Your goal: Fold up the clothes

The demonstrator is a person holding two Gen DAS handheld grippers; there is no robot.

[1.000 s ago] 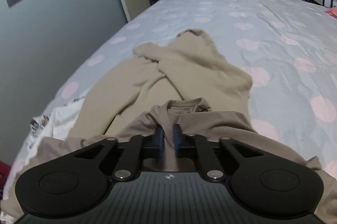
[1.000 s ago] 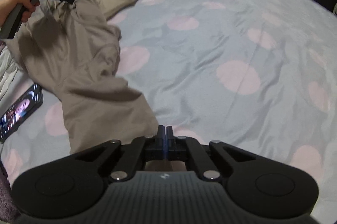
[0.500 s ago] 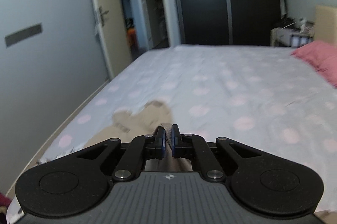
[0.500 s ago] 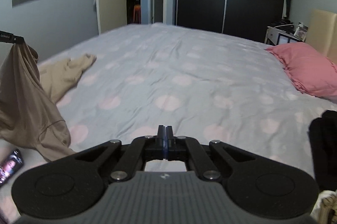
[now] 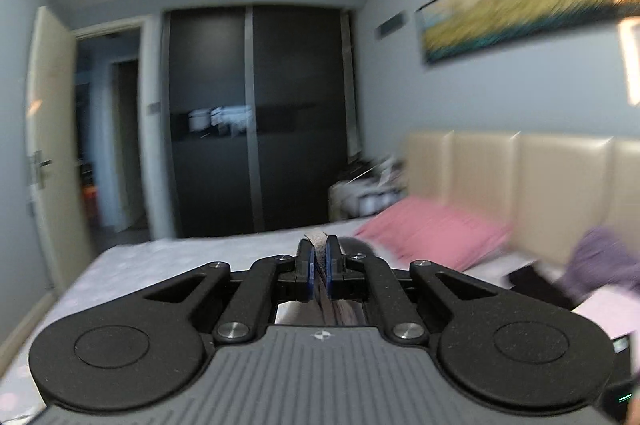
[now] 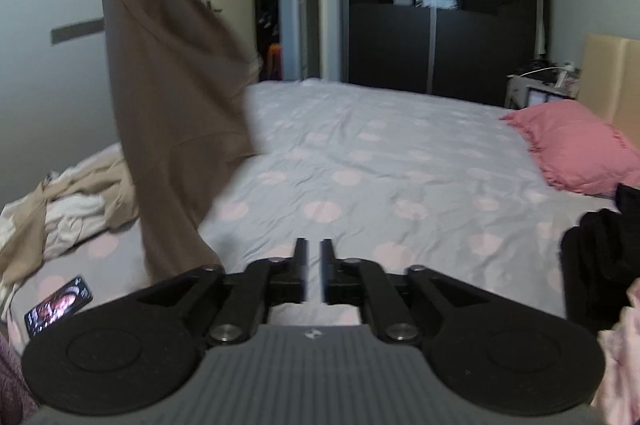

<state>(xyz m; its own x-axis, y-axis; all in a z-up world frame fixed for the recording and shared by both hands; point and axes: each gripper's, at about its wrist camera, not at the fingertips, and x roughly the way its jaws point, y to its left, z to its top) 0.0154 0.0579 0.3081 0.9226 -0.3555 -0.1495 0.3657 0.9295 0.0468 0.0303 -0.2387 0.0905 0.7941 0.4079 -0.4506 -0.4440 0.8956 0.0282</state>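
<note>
My left gripper (image 5: 318,257) is shut on an edge of the taupe shirt (image 5: 316,237), held high and pointing almost level across the room. In the right wrist view that taupe shirt (image 6: 168,73) hangs long from the top left corner down to the bed (image 6: 360,161). My right gripper (image 6: 314,257) hovers over the spotted sheet with its jaws opening and nothing between them. The shirt hangs to its left, apart from the fingers.
A heap of beige and white clothes (image 6: 68,209) lies at the bed's left edge, with a lit phone (image 6: 58,305) beside it. A pink pillow (image 6: 576,145) sits by the headboard (image 5: 520,185); dark clothes (image 6: 600,257) lie at the right. Black wardrobe (image 6: 440,5) and open doorway behind.
The left gripper has lifted the taupe shirt off the bed and swung up toward the headboard. The right gripper has risen and its jaws, shut before, have parted.
</note>
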